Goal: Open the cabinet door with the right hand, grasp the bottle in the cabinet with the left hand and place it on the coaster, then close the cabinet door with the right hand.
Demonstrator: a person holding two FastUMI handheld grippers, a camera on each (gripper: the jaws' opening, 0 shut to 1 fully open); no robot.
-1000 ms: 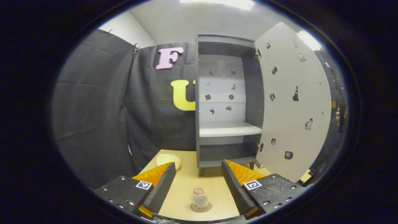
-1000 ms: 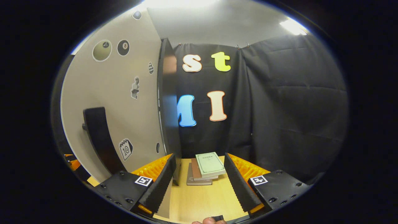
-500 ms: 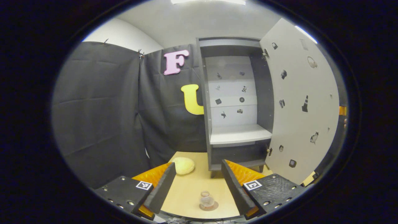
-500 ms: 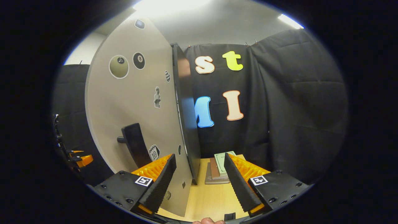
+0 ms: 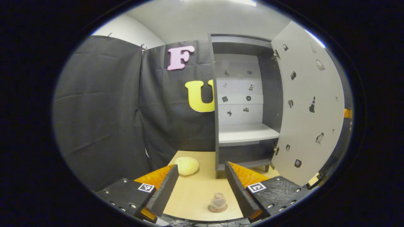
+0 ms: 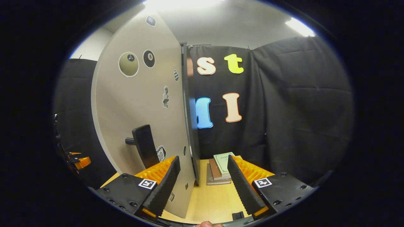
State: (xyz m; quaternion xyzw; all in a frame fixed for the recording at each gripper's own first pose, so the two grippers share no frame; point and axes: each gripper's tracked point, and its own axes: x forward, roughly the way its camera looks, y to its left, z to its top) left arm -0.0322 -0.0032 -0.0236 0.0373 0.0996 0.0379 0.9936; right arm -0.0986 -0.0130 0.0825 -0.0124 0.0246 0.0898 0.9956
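- Left gripper view: tan table (image 5: 192,195) before a grey cabinet (image 5: 243,104), door (image 5: 311,104) swung wide. Bottle (image 5: 218,200) stands on the coaster (image 5: 217,208) between the spread fingers of the left gripper (image 5: 200,187) — untouched. Yellow lump (image 5: 187,165) near the cabinet.
- Right gripper view: right gripper (image 6: 202,183) spread, empty, at the door's edge; handle (image 6: 143,146) to its left; books (image 6: 221,167) beyond.

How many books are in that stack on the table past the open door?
3 books, stacked on the table beyond the cabinet door, between the right tongs' fingers: green-covered on top, brown below, grey at the bottom. More could be hidden underneath.
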